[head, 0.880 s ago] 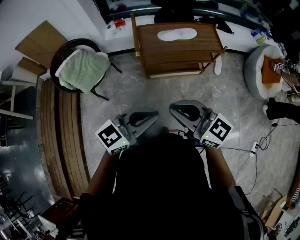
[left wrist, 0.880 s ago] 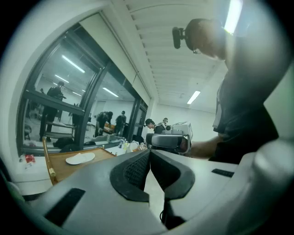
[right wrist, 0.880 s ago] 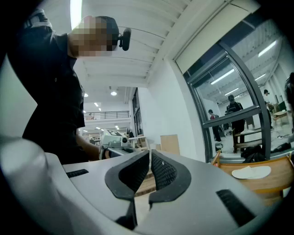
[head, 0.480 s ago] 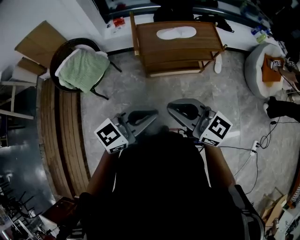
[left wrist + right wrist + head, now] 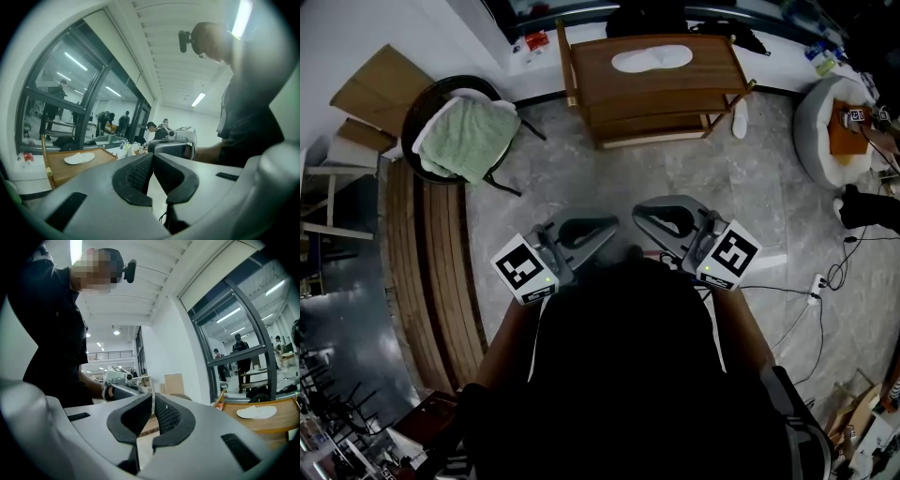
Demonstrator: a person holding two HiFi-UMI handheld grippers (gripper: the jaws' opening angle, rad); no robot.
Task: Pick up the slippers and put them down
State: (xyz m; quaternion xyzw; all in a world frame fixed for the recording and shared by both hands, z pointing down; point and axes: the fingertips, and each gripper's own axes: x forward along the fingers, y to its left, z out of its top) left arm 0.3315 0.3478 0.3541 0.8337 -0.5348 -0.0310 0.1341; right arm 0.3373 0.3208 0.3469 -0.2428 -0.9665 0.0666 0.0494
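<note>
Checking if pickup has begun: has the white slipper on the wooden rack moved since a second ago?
No. The white slipper still lies centred near the back edge of the wooden rack.

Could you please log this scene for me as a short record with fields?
Left hand-held gripper: shut, empty
Right hand-held gripper: shut, empty
White flat slipper: lying on top of brown wooden rack
Second white slipper: on grey stone floor beside the rack
Task stage: neither slipper picked up yet
</note>
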